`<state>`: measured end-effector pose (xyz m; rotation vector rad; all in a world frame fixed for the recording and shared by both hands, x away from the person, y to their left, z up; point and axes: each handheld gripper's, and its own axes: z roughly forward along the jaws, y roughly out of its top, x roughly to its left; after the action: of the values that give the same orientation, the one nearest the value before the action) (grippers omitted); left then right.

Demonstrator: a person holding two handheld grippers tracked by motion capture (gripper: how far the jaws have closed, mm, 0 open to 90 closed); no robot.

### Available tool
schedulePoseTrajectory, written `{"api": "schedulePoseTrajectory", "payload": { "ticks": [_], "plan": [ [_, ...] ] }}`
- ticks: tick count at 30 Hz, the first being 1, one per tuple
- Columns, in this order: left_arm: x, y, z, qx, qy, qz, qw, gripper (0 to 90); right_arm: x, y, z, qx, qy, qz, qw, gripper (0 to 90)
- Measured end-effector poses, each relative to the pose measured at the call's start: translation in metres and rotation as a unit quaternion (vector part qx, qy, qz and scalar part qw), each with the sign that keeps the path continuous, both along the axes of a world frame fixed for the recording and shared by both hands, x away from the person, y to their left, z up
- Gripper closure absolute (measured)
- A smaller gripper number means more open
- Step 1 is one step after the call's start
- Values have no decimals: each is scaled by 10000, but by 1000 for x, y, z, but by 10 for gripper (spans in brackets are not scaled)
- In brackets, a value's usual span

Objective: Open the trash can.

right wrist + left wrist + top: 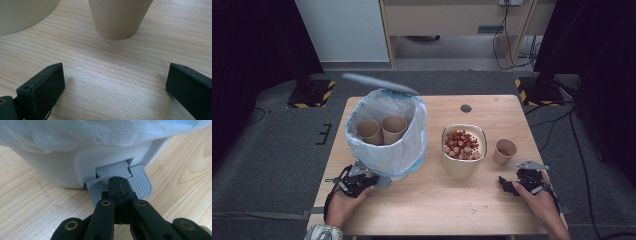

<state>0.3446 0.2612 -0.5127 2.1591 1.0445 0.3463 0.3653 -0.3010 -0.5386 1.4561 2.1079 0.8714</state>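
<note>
Grey carpet floor (272, 150) surrounds the wooden table (437, 200), pale cabinet (452, 20) behind, dark curtains (257, 40) flanking

The bin (399, 170) at the left of the high view is white, lined with a pale, see-through bag (377, 145) edged in blue. Its pedal (140, 183) is grey with fine ridged stripes. Two brown paper cups (382, 131) sit inside the bin. The bowl (462, 167) at centre is cream, holding red and tan bits. A small cup (504, 152) to its right is tan. The table (437, 200) is light wood with wavy grain. Both grippers' jaws are black.
</note>
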Motion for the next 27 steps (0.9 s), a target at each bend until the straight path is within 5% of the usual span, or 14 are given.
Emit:
{"api": "schedulePoseTrajectory", "payload": {
  "ticks": [27],
  "plan": [
    [2,1,-1,-31,42,-33,10000,900,1,0,0,2,-9,-31,10000,16]
  ]
}}
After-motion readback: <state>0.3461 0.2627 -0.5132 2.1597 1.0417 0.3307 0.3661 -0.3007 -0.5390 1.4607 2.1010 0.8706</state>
